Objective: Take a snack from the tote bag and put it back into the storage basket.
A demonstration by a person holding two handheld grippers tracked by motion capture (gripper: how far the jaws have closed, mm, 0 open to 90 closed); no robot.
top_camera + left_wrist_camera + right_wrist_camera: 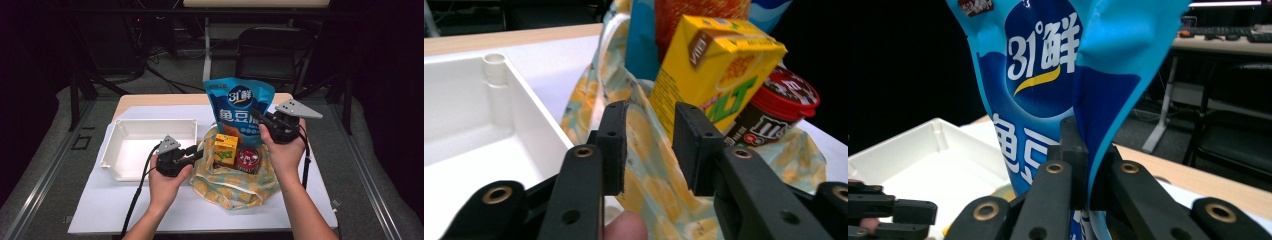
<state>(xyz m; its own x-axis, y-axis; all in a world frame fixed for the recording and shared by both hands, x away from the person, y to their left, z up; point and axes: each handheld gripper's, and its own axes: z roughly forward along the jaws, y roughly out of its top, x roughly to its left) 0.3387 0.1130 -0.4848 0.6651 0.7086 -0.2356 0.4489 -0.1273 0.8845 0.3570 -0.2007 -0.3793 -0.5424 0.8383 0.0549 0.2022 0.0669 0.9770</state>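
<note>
Left gripper point(192, 154): jaws stand apart around the rim of the cloth bag point(644, 165); I can't see either pad pressing on the fabric, so I read it as steadying the bag's mouth, not gripping it
Right gripper point(1079, 150): jaws pinched together on a fold of the blue snack pouch point(1048, 75), which hangs upright above the bag; I judge I'm lifting it clear so the fabric stays down
Cloth bag, high view point(235, 187): lemon-print, slumped open on the mat, mouth spread toward me
Yellow juice carton point(226, 148): standing in the bag, tilted slightly, just beside the tin
Round candy tin point(248, 159): red lid up, resting in the bag at the carton's right
White tray point(116, 162): left of the bag, touching or nearly touching its edge, likely where the goods go
Surface: white mat point(115, 210) over a light wooden table point(150, 100)
Room: dark, with cables on the floor, a black chair point(272, 50) behind and another desk farther off
</note>
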